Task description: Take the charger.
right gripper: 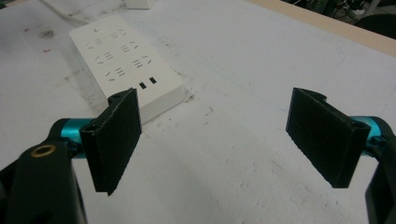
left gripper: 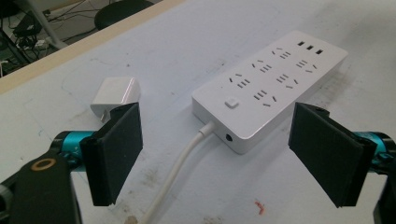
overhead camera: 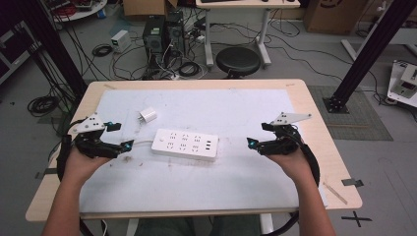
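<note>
Cluttered floor with cables, computer towers and a round black stool [overhead camera: 238, 61] is seen beyond a wooden surface [overhead camera: 314, 118] covered by a scuffed pale mat [overhead camera: 236, 113]. A white power strip [overhead camera: 185, 144] is laid flat near the middle of the mat, its sockets facing up and its USB ports at the end toward the right hand. Its white cord [left gripper: 175, 175] is led off from the other end, toward the left tool. A small white charger plug [overhead camera: 148, 116] is set apart from the strip, just behind its corded end, lying on the mat.

The left tool [overhead camera: 129, 145] is held low over the mat just beside the corded end of the strip, its jaws spread wide with nothing between them; in the left gripper view the cord and the strip's switch end are seen between the two black pads [left gripper: 116, 149]. The right tool [overhead camera: 252, 142] is held near the USB end, slightly apart from it, likewise spread wide and empty; in the right gripper view the strip is seen off to the left pad's side. Each tool is gripped by a hand [overhead camera: 81, 164] entering from the bottom edge.
</note>
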Demonstrator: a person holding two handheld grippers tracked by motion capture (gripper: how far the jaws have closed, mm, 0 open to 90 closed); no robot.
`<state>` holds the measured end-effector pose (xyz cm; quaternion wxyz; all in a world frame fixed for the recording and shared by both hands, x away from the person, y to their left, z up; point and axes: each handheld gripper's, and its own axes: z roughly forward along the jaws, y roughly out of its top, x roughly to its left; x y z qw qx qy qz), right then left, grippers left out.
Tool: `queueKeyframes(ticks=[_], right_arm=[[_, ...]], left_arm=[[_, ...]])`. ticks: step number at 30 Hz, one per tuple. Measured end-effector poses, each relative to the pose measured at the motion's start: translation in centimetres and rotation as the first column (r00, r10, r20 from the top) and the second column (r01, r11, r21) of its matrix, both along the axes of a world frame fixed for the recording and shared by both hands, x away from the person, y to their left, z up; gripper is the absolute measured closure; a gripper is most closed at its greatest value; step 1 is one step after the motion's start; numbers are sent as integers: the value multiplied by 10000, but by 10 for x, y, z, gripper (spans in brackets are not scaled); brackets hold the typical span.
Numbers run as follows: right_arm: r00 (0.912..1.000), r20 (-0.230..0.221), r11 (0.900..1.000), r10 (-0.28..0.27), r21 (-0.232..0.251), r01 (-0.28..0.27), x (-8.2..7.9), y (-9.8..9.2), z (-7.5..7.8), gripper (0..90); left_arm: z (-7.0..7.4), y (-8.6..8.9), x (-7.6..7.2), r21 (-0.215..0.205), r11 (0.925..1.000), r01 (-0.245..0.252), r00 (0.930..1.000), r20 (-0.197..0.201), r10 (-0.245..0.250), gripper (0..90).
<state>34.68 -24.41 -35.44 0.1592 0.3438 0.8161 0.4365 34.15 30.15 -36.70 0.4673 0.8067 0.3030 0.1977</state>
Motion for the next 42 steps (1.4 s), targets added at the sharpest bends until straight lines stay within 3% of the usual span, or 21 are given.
queueKeyframes(ticks=[8,11,13,14,16,18,22,25,30,35,36,37,38,39,42], right_arm=[[9998,107,9999,140,-29,-140,0,-1,2,184],[9997,105,9997,219,-71,-218,0,-1,1,184],[9997,110,9997,232,-104,-231,0,-1,0,184],[9998,88,9998,190,-115,-189,0,-1,-1,184],[9998,74,9997,204,-96,-204,0,-2,-2,185],[9998,50,9997,205,-160,-204,0,-2,-4,185],[9999,-46,9997,157,-163,-157,0,-3,-9,184],[9998,-136,9997,115,-234,-118,-1,-4,-13,185],[9995,-322,9995,45,-325,-56,-2,-3,-18,185],[9993,-364,9991,69,-413,-84,-1,1,-19,185],[9992,-387,9991,91,-407,-106,-1,3,-19,185],[9993,-348,9989,126,-444,-141,-1,4,-19,185],[9991,-399,9988,119,-463,-137,-1,5,-19,185],[9992,-390,9987,132,-487,-151,-1,6,-19,185],[9992,-368,9986,134,-511,-153,-2,8,-17,185]], left_arm=[[11,2,18,208,9998,-75,9999,76,74,177],[12,-2,39,388,9992,-118,9999,15,117,177],[12,-2,39,388,9992,-118,9999,15,117,177],[10,-5,59,140,9997,-211,9997,-75,212,177],[8,-9,76,343,9992,-211,9991,-357,224,178],[4,-13,92,497,9986,-190,9989,-420,211,177],[-15,-14,117,160,9972,-728,9969,-283,732,181],[-35,-13,131,313,9955,-890,9934,-699,910,181],[-58,-14,147,771,9901,-1173,9897,-729,1230,193],[-66,-16,154,754,9903,-1169,9923,-334,1197,193],[-67,-17,155,828,9909,-1065,9931,-408,1101,193],[-68,-17,159,1017,9900,-976,9917,-743,1053,193],[-69,-21,163,1314,9844,-1167,9856,-1065,1310,193],[-68,-23,166,1532,9803,-1244,9841,-1071,1416,193],[-64,-27,172,1247,9862,-1091,9843,-1249,1247,195]])
